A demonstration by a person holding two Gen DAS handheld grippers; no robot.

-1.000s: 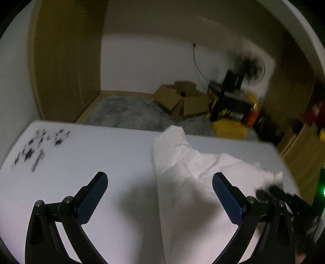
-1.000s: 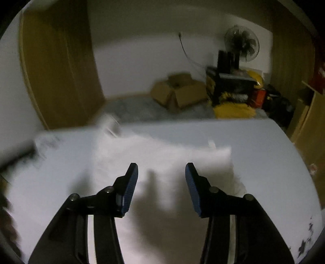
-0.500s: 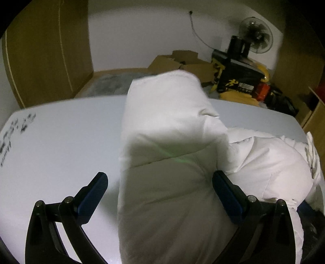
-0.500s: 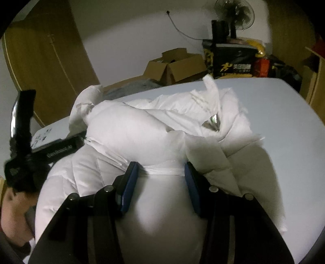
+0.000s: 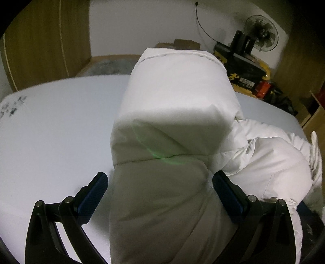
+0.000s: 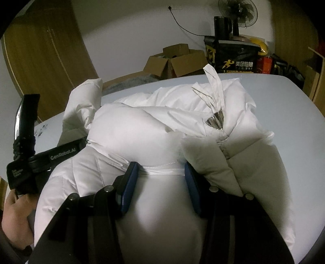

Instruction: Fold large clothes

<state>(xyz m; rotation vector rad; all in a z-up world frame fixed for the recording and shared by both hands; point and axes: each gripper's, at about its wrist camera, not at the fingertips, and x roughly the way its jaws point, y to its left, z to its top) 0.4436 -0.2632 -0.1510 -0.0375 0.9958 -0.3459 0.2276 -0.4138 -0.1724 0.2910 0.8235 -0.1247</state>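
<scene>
A big white puffy jacket [image 6: 162,126] lies in a heap on the pale grey surface [image 6: 274,101]. It takes up most of the middle of the surface. Its zip [image 6: 215,119] shows near the top of the heap, and a thin white strip of cloth sticks up beside it.

One fat part of the jacket, like a sleeve [image 5: 174,105], stretches away from the left tool [image 5: 160,188] toward the far edge of the surface. That sleeve lies between the left tool's two blue fingers [image 5: 95,188]. The left tool's fingers stand wide apart, and I cannot tell if they press the cloth.

The right tool [image 6: 160,170] has a bulge of the jacket between its blue fingers [image 6: 130,178]. The cloth fills the gap and touches both fingers, so the right tool is grasping the jacket.

In the right wrist view, a hand [image 6: 14,213] holds the black handle of the left tool at the left edge.

Some small black marks [image 5: 12,105] are on the surface at the far left. Behind the surface are brown cardboard boxes [image 6: 178,61], a black and yellow box [image 6: 231,58], a fan [image 6: 238,10] and wooden doors [image 6: 46,50].
</scene>
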